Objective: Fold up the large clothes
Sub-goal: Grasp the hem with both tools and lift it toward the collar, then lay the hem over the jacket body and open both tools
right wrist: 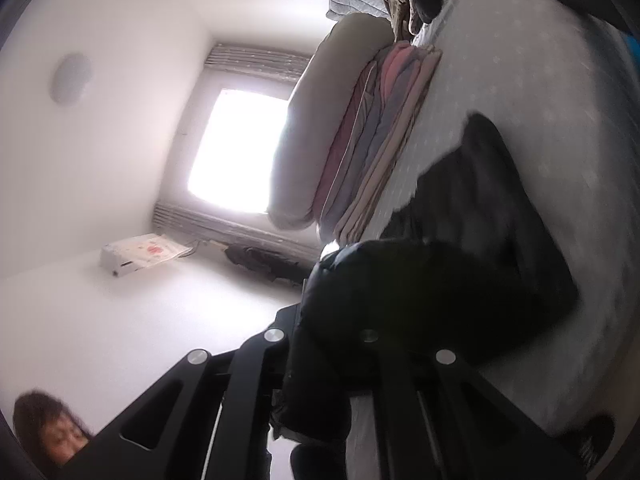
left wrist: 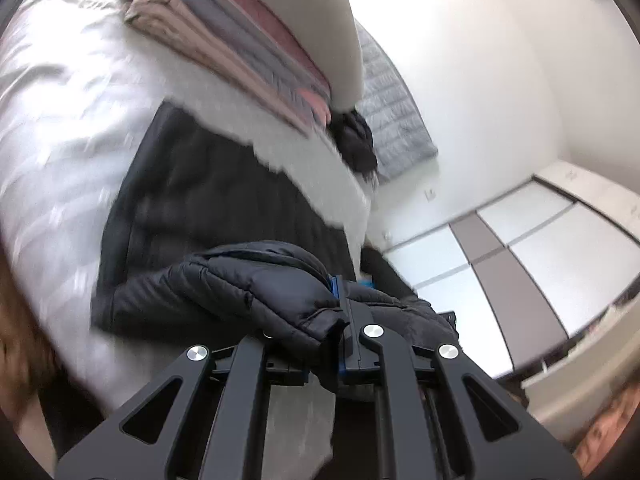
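Observation:
A large black quilted puffer jacket point(left wrist: 208, 216) lies spread on the white bed point(left wrist: 60, 120). My left gripper point(left wrist: 340, 320) is shut on a bunched edge of the jacket point(left wrist: 256, 288) and holds it above the flat part. In the right wrist view my right gripper point(right wrist: 320, 344) is shut on another dark fold of the jacket point(right wrist: 400, 288), lifted above the part that lies on the bed point(right wrist: 492, 184). The fingertips are hidden in the fabric.
A stack of folded pink, grey and beige blankets point(left wrist: 240, 40) with a pale pillow point(right wrist: 316, 128) on it sits further along the bed. A dark bundle of clothes point(left wrist: 356, 140) lies by a grey quilted headboard. A wardrobe point(left wrist: 520, 248), a bright window point(right wrist: 236, 148) and the person's face show around.

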The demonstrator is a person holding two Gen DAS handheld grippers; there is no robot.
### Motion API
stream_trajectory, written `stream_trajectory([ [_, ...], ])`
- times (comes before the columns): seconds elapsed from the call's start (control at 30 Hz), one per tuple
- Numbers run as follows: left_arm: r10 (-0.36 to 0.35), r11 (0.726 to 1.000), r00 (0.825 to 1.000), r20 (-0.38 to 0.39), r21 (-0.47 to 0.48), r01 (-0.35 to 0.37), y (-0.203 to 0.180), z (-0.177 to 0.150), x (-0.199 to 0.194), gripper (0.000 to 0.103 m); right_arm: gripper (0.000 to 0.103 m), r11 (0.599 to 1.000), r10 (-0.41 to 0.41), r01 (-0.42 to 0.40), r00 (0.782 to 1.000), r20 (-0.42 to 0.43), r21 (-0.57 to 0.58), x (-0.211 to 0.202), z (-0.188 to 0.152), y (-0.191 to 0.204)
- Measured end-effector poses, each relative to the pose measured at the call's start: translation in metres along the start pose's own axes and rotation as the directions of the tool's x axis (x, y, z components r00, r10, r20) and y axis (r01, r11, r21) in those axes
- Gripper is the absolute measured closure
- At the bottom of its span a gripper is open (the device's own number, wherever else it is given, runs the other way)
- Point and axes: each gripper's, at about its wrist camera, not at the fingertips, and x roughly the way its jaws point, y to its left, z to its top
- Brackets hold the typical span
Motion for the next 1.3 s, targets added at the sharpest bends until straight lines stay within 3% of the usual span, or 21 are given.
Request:
stream_trajectory([
  [0.2,0.058,0.993,0.997,0.051,-0.102,-0.053,0.053,0.108,0.099,0.094,0.091,0.980,-0.174,0.172,0.985,0.010,0.095,0.095,0.096,-0.048],
  [0.23,0.105,0.987,0.993,0.051,-0.128,-0.098,0.074,0.126,0.127,0.093,0.087,0.969,-0.216,0.213,0.976,0.007,0.128,0.108,0.106,-0.065],
  [0.3,0.167,0.970,0.985,0.048,-0.188,-0.155,0.107,0.139,0.159,0.087,0.067,0.920,-0.331,0.330,0.943,-0.030,0.214,0.136,0.121,-0.110],
  [0.33,0.197,0.951,0.980,0.018,-0.247,-0.186,0.134,0.143,0.182,0.087,0.062,0.887,-0.387,0.389,0.920,-0.058,0.248,0.148,0.125,-0.130],
  [0.37,0.186,0.943,0.982,0.014,-0.284,-0.175,0.149,0.141,0.193,0.085,0.062,0.875,-0.396,0.402,0.915,-0.077,0.269,0.155,0.126,-0.144],
  [0.43,0.137,0.941,0.989,0.054,-0.319,-0.112,0.167,0.136,0.201,0.085,0.062,0.872,-0.397,0.400,0.915,-0.071,0.283,0.159,0.128,-0.152],
  [0.5,0.121,0.938,0.992,0.040,-0.330,-0.101,0.170,0.141,0.203,0.084,0.050,0.893,-0.362,0.362,0.931,-0.052,0.268,0.157,0.130,-0.148],
  [0.6,0.067,0.944,0.992,0.109,-0.328,-0.027,0.160,0.148,0.185,0.062,0.034,0.913,-0.314,0.306,0.949,-0.013,0.271,0.146,0.126,-0.136],
  [0.67,0.053,0.945,0.985,0.162,-0.326,0.002,0.152,0.153,0.176,0.042,0.032,0.926,-0.294,0.290,0.956,-0.019,0.243,0.141,0.118,-0.121],
  [0.77,0.047,0.949,0.977,0.208,-0.314,0.022,0.136,0.157,0.167,0.030,0.029,0.947,-0.259,0.273,0.961,-0.097,0.169,0.147,0.097,-0.095],
  [0.83,0.049,0.959,0.974,0.220,-0.282,0.016,0.123,0.156,0.164,0.027,0.029,0.956,-0.249,0.273,0.950,-0.191,0.111,0.165,0.080,-0.083],
  [0.93,0.034,0.969,0.975,0.220,-0.246,0.022,0.106,0.156,0.167,0.026,0.029,0.962,-0.241,0.270,0.902,-0.358,0.032,0.215,0.050,-0.066],
  [1.03,0.030,0.974,0.977,0.213,-0.226,0.019,0.100,0.157,0.168,0.026,0.029,0.969,-0.230,0.248,0.879,-0.418,-0.012,0.258,0.044,-0.056],
  [1.13,0.033,0.977,0.975,0.218,-0.214,0.015,0.097,0.162,0.165,0.025,0.029,0.981,-0.181,0.194,0.902,-0.391,-0.006,0.300,0.064,-0.051],
  [1.2,0.033,0.978,0.973,0.227,-0.209,0.015,0.097,0.163,0.161,0.025,0.027,0.984,-0.158,0.177,0.937,-0.312,0.032,0.322,0.090,-0.059],
  [1.27,0.030,0.977,0.970,0.240,-0.211,0.022,0.096,0.166,0.160,0.025,0.026,0.969,-0.176,0.212,0.953,-0.248,0.128,0.339,0.112,-0.087],
  [1.3,0.030,0.977,0.970,0.243,-0.211,0.022,0.099,0.165,0.155,0.025,0.026,0.954,-0.203,0.247,0.950,-0.237,0.169,0.344,0.117,-0.098],
])
